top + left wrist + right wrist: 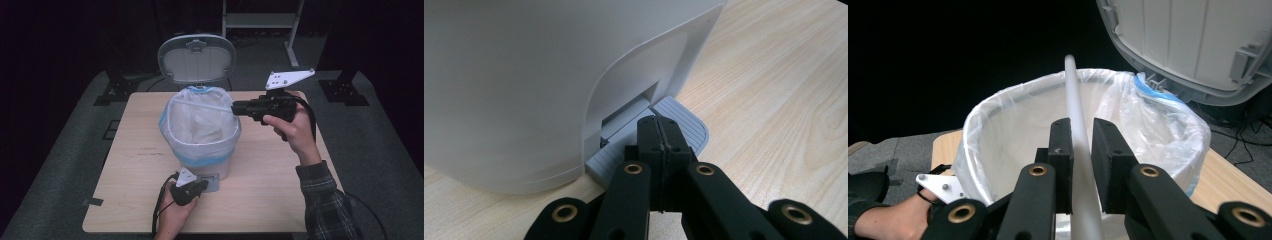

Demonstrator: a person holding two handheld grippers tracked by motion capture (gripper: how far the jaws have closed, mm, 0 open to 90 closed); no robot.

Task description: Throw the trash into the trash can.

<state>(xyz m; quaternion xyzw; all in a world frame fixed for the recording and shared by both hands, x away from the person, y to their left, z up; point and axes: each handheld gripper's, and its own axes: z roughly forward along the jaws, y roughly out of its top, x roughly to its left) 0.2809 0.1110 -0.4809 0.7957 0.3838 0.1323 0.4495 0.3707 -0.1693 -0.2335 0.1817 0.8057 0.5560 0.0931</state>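
Observation:
A white pedal bin lined with a clear bag stands mid-table, its grey lid raised. My left gripper is at the bin's front base, jaws shut with nothing between them, tips resting on the grey ribbed pedal; the left gripper sits just in front of the bin wall. My right gripper is shut on a thin white tube, which lies level across the bin's open mouth. In the right gripper view the tube runs out between the right gripper jaws over the bag.
The wooden table has bare room around the bin. The raised lid stands behind the opening. A metal frame and dark stand feet are on the floor beyond the table. A plaid sleeve enters at lower right.

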